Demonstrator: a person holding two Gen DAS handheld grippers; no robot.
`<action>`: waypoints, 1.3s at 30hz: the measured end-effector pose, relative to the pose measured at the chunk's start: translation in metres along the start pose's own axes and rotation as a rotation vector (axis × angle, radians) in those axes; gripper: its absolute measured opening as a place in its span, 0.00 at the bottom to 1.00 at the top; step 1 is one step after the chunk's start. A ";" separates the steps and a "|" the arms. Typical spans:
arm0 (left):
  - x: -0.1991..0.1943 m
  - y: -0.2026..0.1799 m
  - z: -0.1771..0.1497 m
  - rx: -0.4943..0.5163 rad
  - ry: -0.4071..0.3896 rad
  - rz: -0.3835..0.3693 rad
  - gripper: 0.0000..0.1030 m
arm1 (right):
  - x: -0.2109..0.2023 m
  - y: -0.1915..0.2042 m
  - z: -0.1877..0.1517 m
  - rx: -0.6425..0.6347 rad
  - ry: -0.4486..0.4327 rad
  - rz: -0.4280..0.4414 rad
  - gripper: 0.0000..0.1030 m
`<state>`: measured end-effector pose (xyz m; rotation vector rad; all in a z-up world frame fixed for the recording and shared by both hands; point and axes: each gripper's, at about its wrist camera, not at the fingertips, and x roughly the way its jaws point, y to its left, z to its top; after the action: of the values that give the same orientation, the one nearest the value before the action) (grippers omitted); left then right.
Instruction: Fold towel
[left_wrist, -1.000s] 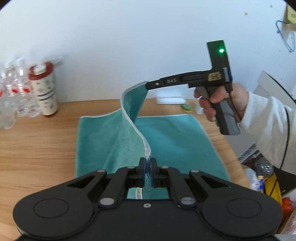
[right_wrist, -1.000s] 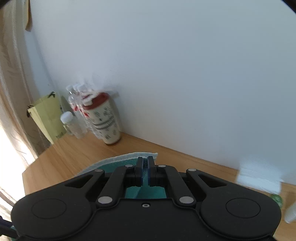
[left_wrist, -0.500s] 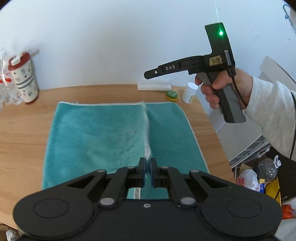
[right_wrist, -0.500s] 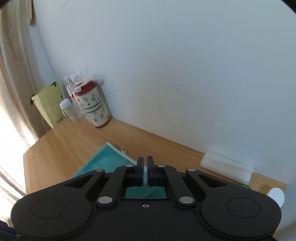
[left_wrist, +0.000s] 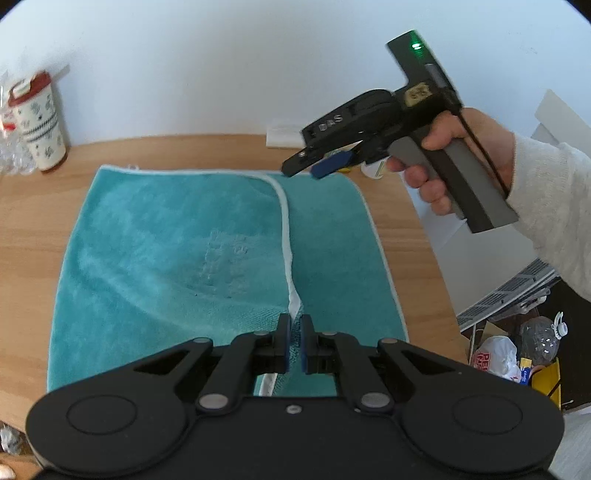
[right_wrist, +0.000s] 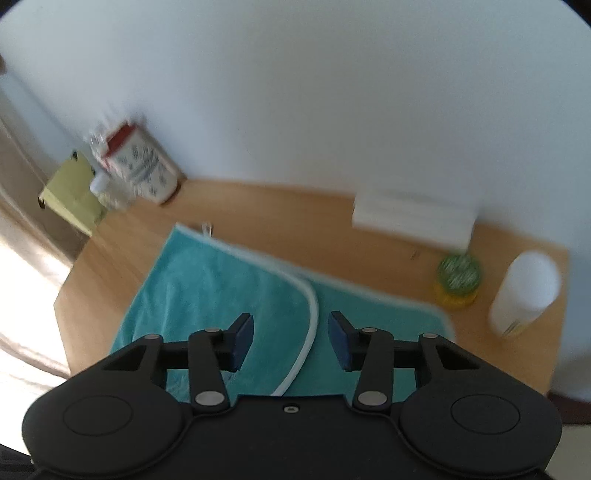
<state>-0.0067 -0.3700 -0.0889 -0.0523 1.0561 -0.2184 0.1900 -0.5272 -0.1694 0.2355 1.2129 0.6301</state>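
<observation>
Right gripper (right_wrist: 290, 341) jaws just opened wide, nothing between pads: far towel (left_wrist: 166, 251) corner dropped flat onto table (left_wrist: 33, 221). Left gripper (left_wrist: 294, 345) stayed clamped on near hem. First fold nearly laid; left release remained.

Fluffy teal terry-cloth towel (left_wrist: 166, 240), smooth matt wooden table (left_wrist: 29, 229), matt black plastic tool (left_wrist: 293, 341)
</observation>
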 end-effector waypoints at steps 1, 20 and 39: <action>0.000 0.000 0.000 0.000 0.000 0.002 0.04 | 0.008 -0.001 -0.001 0.027 0.024 0.012 0.49; 0.009 0.003 -0.001 -0.021 0.073 0.009 0.04 | 0.073 0.013 0.030 -0.140 0.135 -0.123 0.29; 0.010 -0.014 0.006 -0.044 0.097 -0.013 0.04 | 0.034 0.017 0.043 -0.248 0.011 -0.117 0.02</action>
<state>0.0008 -0.3864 -0.0929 -0.0892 1.1576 -0.2115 0.2312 -0.4870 -0.1728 -0.0466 1.1375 0.6729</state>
